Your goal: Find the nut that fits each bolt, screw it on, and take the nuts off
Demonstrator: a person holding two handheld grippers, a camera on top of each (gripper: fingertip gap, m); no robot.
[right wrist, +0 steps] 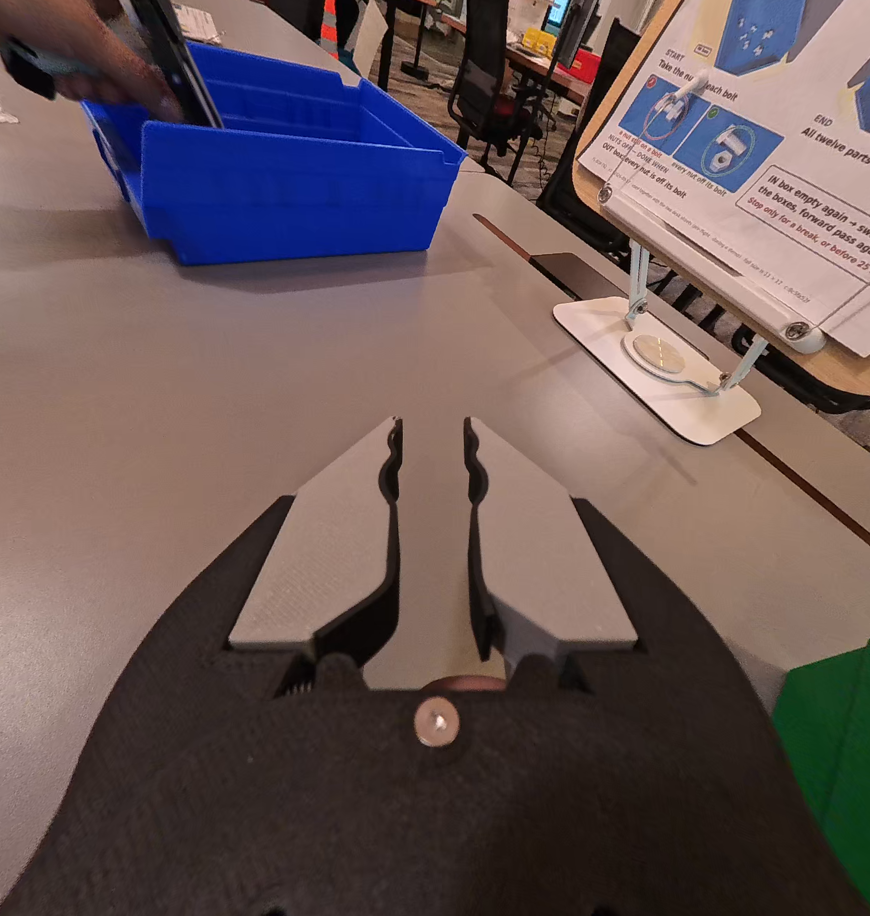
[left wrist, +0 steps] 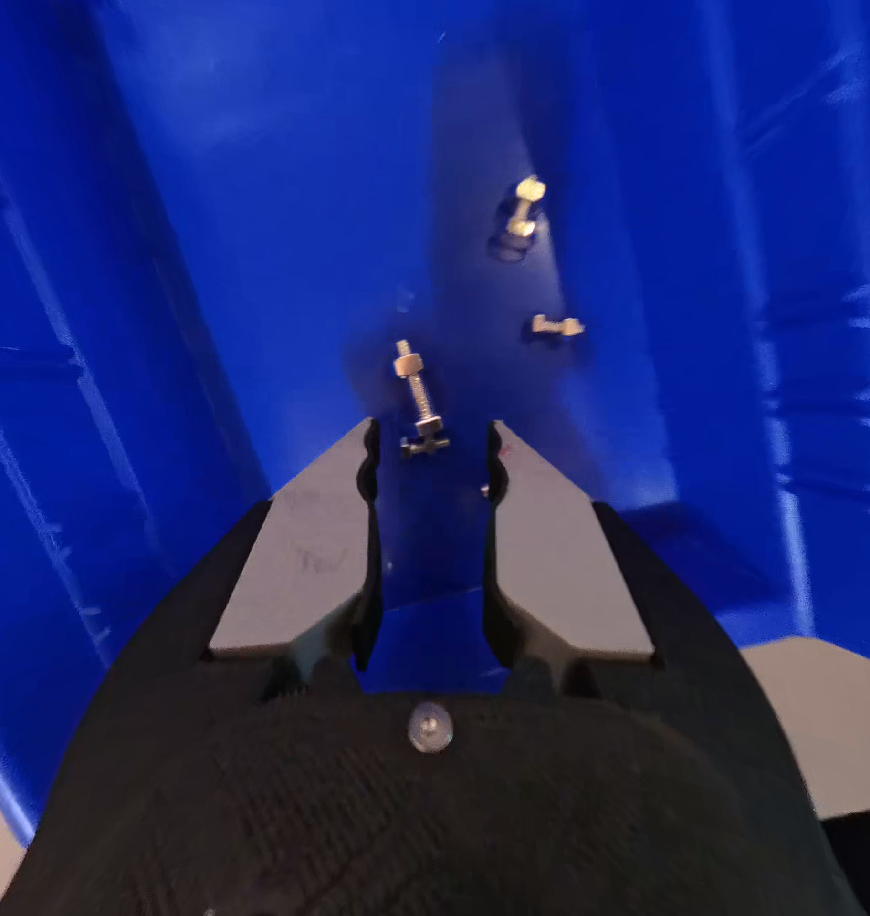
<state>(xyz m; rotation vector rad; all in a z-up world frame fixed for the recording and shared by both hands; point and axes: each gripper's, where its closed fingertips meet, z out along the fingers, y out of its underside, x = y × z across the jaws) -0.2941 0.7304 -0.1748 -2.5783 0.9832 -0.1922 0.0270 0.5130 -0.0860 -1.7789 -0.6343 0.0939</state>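
My left gripper [left wrist: 432,426] is open and empty, reaching down inside a blue bin [left wrist: 274,223]. Just beyond its fingertips on the bin floor lies a long bolt with a nut on it [left wrist: 414,384]. A small bolt [left wrist: 424,447] lies crosswise at its head. Farther back lie a short bolt with a nut [left wrist: 524,207] and another small one [left wrist: 556,326]. A tiny metal piece [left wrist: 485,490] shows by the right finger. My right gripper [right wrist: 432,426] is open and empty over the grey table [right wrist: 224,421]. The right wrist view shows the blue bin [right wrist: 294,198] at the far left with the left gripper [right wrist: 175,64] dipped into it.
A white stand [right wrist: 671,367] holding an instruction sheet on a wooden board [right wrist: 770,148] is at the right. A green object [right wrist: 844,743] is at the lower right edge. A person's hand [right wrist: 76,54] holds the left gripper. Chairs and desks stand beyond the table. Left tips to right tips: about 40 centimeters.
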